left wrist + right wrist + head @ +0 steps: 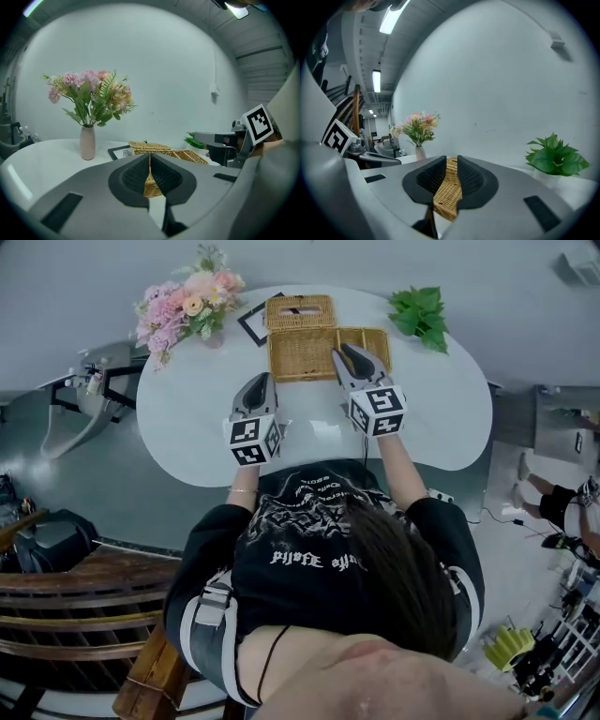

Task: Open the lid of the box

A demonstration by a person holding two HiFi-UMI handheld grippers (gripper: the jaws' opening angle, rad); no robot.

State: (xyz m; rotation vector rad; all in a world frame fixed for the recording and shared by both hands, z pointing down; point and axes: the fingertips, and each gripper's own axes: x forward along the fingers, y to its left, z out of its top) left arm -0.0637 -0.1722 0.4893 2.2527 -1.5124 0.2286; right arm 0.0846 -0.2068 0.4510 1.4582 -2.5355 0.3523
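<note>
Wicker box (302,354) on white table (187,418), interior hidden.

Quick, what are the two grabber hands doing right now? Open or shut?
The left gripper is shut, holding nothing.
The right gripper is a little open over the wicker box, not clearly gripping it.

Wicker box (300,357) on white table (187,418)

The woven box (302,354) is golden tan, the table (187,413) white, the flowers (187,304) pink, the plant (420,315) green.
</note>
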